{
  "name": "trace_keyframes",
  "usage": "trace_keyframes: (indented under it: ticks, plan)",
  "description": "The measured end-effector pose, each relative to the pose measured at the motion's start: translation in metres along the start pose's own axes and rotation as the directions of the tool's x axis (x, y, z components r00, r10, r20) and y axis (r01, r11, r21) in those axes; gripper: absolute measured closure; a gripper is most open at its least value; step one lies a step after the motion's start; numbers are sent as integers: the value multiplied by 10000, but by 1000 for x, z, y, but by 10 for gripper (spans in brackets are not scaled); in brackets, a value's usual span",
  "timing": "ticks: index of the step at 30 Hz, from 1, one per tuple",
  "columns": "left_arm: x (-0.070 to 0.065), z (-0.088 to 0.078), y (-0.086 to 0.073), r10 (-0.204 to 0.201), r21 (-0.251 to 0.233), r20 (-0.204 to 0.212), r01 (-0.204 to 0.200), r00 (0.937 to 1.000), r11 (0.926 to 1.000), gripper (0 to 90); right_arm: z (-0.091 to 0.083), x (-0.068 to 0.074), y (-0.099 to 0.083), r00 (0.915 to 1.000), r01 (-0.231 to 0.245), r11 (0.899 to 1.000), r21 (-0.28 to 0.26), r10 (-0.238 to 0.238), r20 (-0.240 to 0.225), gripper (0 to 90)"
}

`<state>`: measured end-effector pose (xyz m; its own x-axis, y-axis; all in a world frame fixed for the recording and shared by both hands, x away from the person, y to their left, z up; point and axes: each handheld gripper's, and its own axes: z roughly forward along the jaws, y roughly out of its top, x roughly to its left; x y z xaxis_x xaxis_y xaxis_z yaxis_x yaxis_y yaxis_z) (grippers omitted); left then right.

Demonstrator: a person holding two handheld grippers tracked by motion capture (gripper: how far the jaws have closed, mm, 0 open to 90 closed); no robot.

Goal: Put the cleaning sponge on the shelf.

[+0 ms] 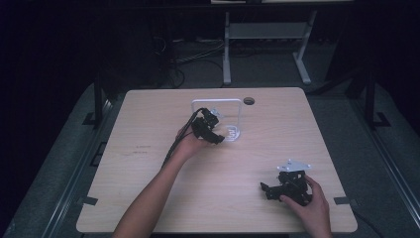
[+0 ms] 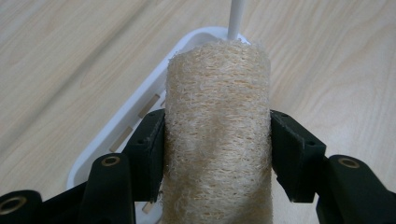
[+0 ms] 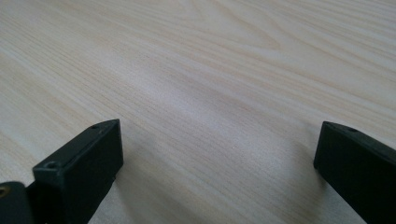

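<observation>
A beige, rough loofah roll (image 2: 217,130) stands between the jaws of my left gripper (image 2: 218,140), whose pads press on both its sides. Under it lies a white slotted tray (image 2: 135,105) with a thin white rod (image 2: 236,18) rising at its far end. In the high view my left gripper (image 1: 210,130) is at the table's middle back, right beside the white stand (image 1: 218,101) and its base (image 1: 233,133). My right gripper (image 1: 266,191) rests at the front right, held by a hand. Its jaws stand wide apart over bare wood (image 3: 219,154).
The light wooden table (image 1: 148,173) has a round cable hole (image 1: 248,101) near its back edge. Black cables trail from the left gripper along the forearm. Beyond the table are dark floor and a white desk frame (image 1: 267,34).
</observation>
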<state>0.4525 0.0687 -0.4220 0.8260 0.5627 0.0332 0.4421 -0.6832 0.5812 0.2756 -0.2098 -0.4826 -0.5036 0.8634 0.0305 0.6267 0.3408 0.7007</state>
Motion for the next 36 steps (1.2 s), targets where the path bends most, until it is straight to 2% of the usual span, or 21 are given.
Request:
trace_keyframes:
  ticks: [11,14,17,20,31,36]
  plan:
    - [-4,19,13,128,375,-180,-121,9998,9992,417,0,0,0,10000,1,10000,6,-1,11,10]
    - [-3,24,18,505,541,-371,-484,9980,9974,417,0,0,0,10000,20,10000,-20,-20,6,10]
    - [-3,26,19,414,598,-341,-393,9986,9974,417,0,0,0,10000,23,10000,-19,-23,8,10]
    - [-2,30,20,580,719,-429,-549,9974,9959,416,0,0,0,10000,31,10000,-22,-31,10,10]
    - [0,36,20,516,859,-385,-482,9979,9951,407,0,0,0,10000,16,10000,5,-16,13,10]
    - [0,37,20,381,793,-431,-346,9983,9962,363,0,0,0,10000,18,10000,3,-18,16,10]
